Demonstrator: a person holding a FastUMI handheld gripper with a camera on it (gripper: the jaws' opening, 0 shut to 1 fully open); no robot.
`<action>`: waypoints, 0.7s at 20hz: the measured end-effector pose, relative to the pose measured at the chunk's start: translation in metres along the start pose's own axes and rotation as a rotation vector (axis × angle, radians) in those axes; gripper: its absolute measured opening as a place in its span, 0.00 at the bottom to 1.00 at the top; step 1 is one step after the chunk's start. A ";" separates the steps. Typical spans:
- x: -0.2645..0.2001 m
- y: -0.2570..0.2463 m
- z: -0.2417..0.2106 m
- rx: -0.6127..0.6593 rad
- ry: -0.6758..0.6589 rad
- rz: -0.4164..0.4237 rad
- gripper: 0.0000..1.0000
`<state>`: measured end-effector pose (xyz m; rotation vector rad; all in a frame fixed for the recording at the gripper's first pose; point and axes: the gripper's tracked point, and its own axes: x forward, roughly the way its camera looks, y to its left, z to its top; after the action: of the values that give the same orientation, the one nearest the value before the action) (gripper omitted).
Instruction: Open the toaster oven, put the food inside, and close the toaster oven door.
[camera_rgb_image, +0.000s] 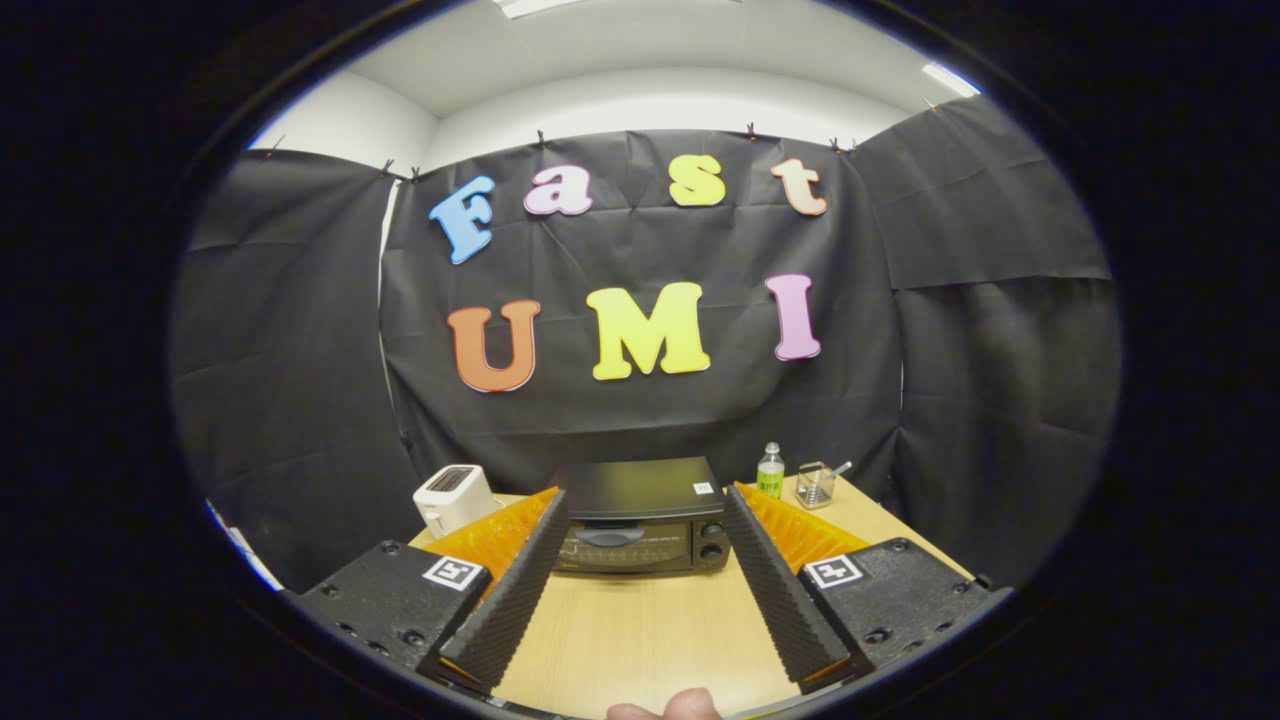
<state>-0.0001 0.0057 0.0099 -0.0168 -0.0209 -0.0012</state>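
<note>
Fingers (645, 505) spread wide, holding nothing, hovering above the wooden worktop (640, 630). Toaster oven (640, 515) sits straight ahead, framed in the gap between the fingertips, door shut, two knobs on its right side. White toaster (456, 497) just past the left fingertip. Green-label bottle (770, 472) and a clear cup (816, 484) with something sticking out, beyond the right fingertip. Fingertip of a person's hand (665, 706) at the near edge, behind the fingers.
</note>
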 end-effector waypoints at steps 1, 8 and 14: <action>0.000 -0.001 0.001 -0.003 0.001 -0.002 1.00; 0.010 0.000 -0.008 0.003 0.029 -0.012 1.00; 0.041 0.007 -0.024 -0.036 0.053 -0.028 1.00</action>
<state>0.0411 0.0125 -0.0136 -0.0527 0.0319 -0.0301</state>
